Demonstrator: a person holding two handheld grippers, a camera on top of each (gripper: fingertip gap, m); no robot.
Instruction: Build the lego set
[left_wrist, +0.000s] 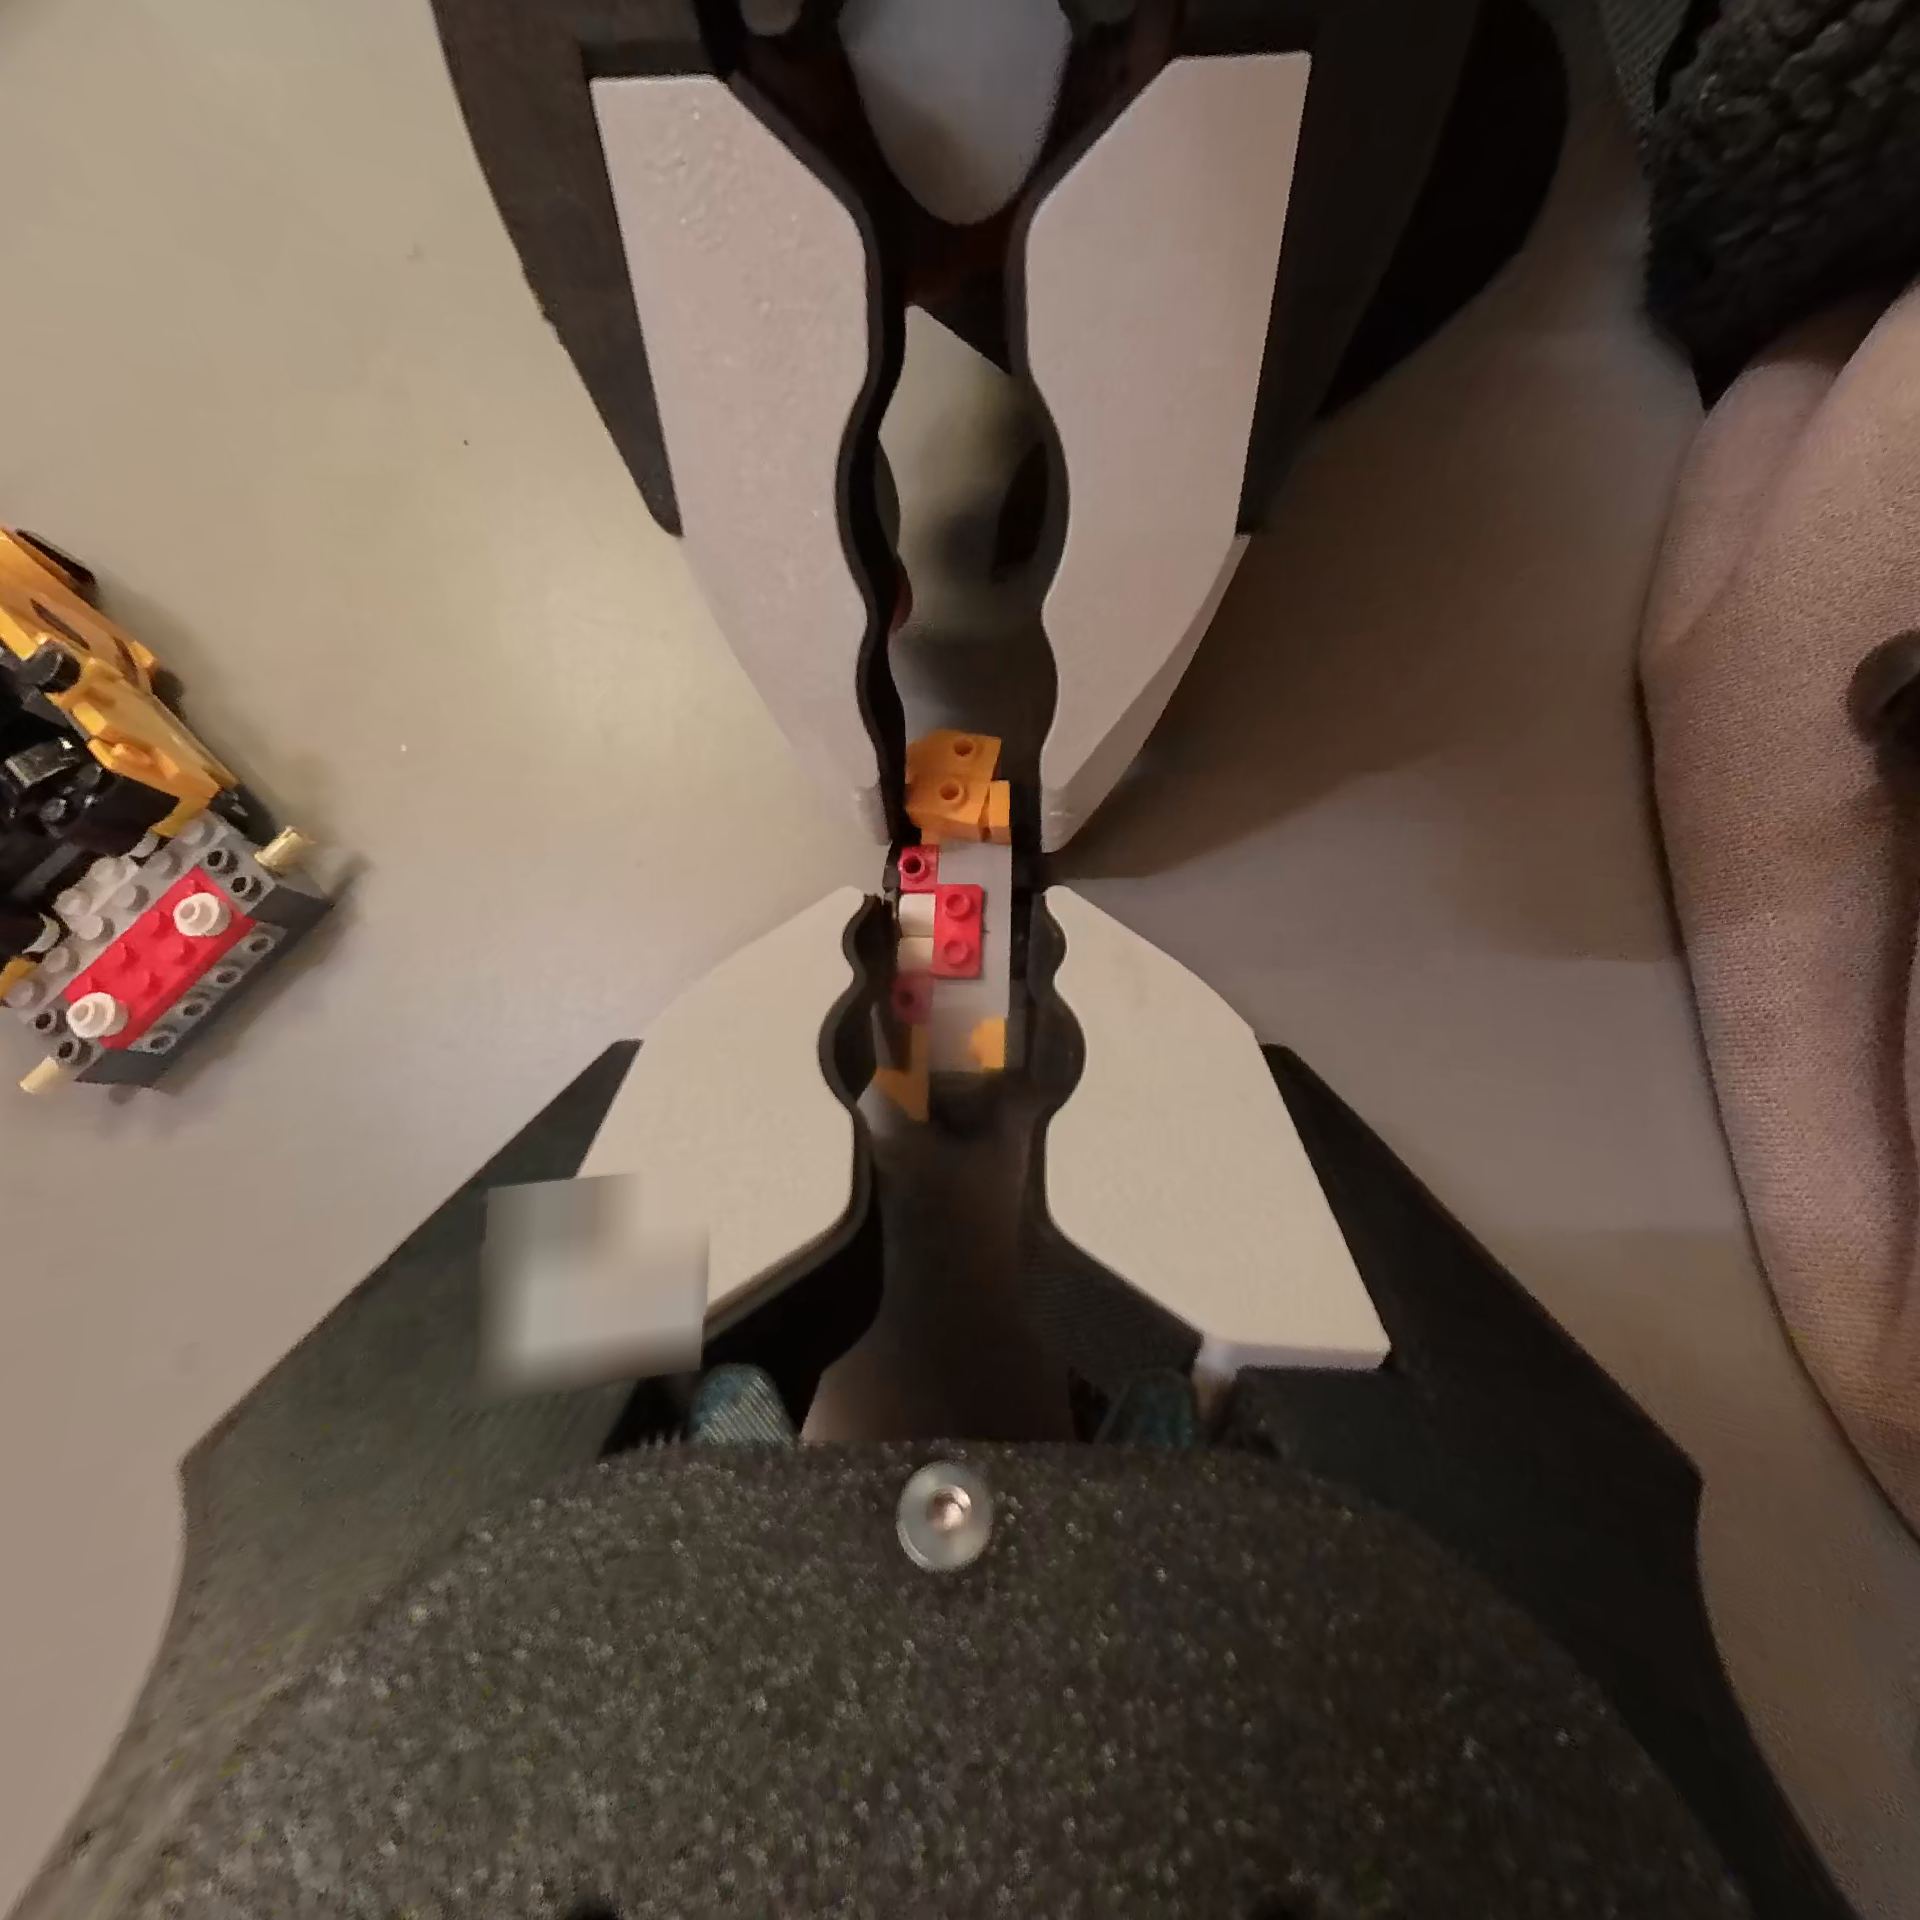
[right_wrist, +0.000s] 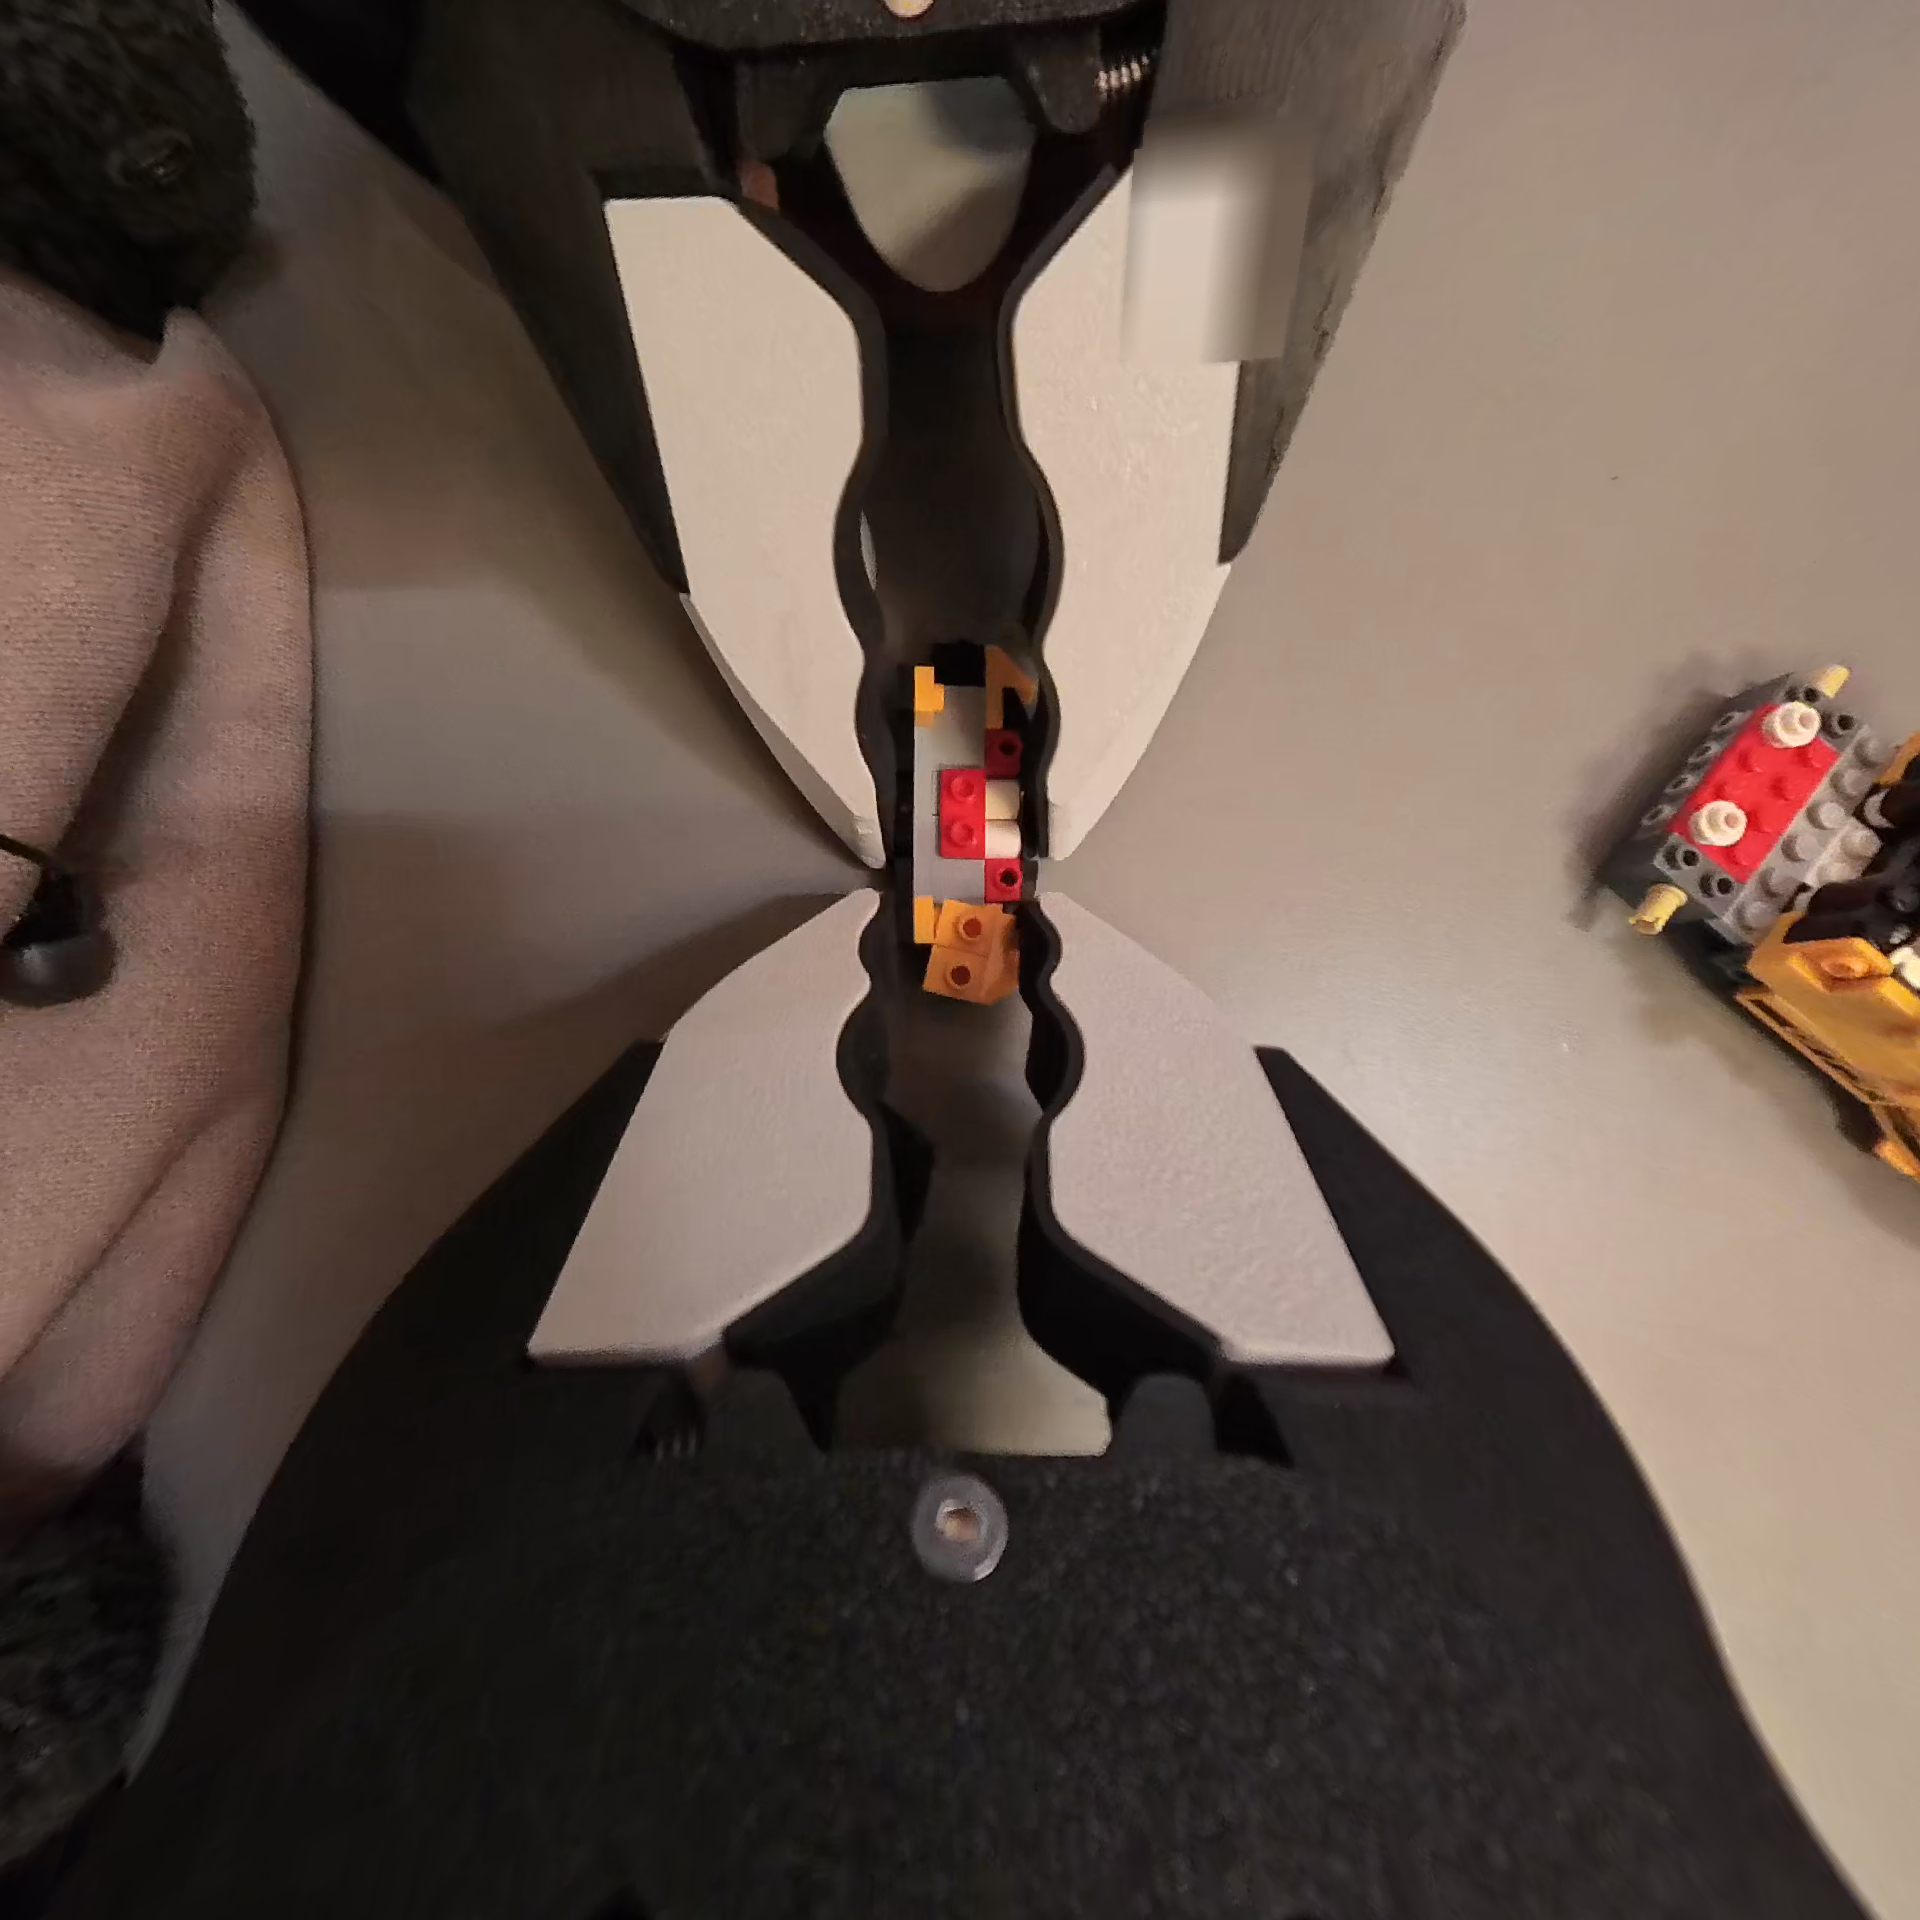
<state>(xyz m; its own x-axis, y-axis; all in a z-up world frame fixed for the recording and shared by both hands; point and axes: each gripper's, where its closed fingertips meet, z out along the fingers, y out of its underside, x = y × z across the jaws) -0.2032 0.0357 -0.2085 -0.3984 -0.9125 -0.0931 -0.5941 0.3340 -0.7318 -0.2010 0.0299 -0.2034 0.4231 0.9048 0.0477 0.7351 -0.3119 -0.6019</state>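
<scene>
My two grippers meet tip to tip over the pale table. My left gripper (left_wrist: 956, 909) is shut on a small grey, red and white lego sub-assembly (left_wrist: 961, 935), which also shows in the right wrist view (right_wrist: 961, 821). My right gripper (right_wrist: 956, 920) is shut on an orange piece (right_wrist: 966, 961) that touches the end of that sub-assembly. In the left wrist view the orange piece (left_wrist: 951, 790) sits between the right gripper's tips (left_wrist: 961, 826). A larger yellow, black, grey and red lego vehicle (left_wrist: 156, 935) (right_wrist: 1766, 831) lies on the table to the side.
Beige fabric (left_wrist: 1787, 935) (right_wrist: 135, 831) lies along one table edge, with a dark fuzzy object (left_wrist: 1787, 156) (right_wrist: 94, 135) beside it. The pale table (left_wrist: 416, 416) (right_wrist: 1558, 416) lies between the grippers and the vehicle. Left and right tips are no more than a few centimetres apart. Left tips and right tips are each some 15 centimetres from the dark fuzzy object (right_wrist: 94, 135).
</scene>
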